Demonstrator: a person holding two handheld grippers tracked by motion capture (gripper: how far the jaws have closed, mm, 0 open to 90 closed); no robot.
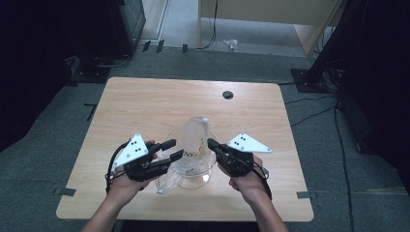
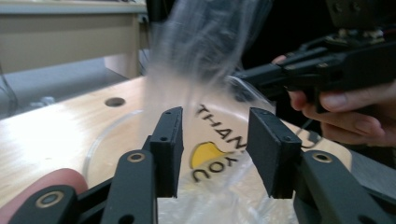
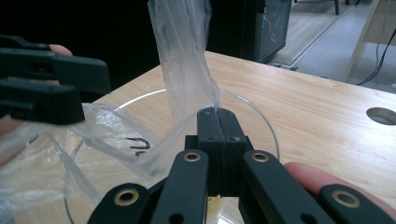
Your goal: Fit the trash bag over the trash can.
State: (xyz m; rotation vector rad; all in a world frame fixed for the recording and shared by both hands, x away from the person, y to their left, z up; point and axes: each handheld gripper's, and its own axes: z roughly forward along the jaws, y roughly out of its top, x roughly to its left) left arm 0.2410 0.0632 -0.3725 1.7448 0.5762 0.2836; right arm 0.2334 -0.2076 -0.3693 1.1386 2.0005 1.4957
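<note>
A clear plastic bag printed with black "THANK YOU" letters and a yellow mark rises out of a clear glass bowl near the table's front edge. My right gripper is shut on the bag's film; in the right gripper view the jaws pinch a stretched strip of bag. My left gripper hovers at the bowl's left side. In the left gripper view its jaws stand apart, with the bag just beyond them and nothing pressed between the pads.
The wooden table has a round cable hole at its far side. Dark stands flank it on grey carpet, and a pale wooden bench stands behind. Cables run across the floor at right.
</note>
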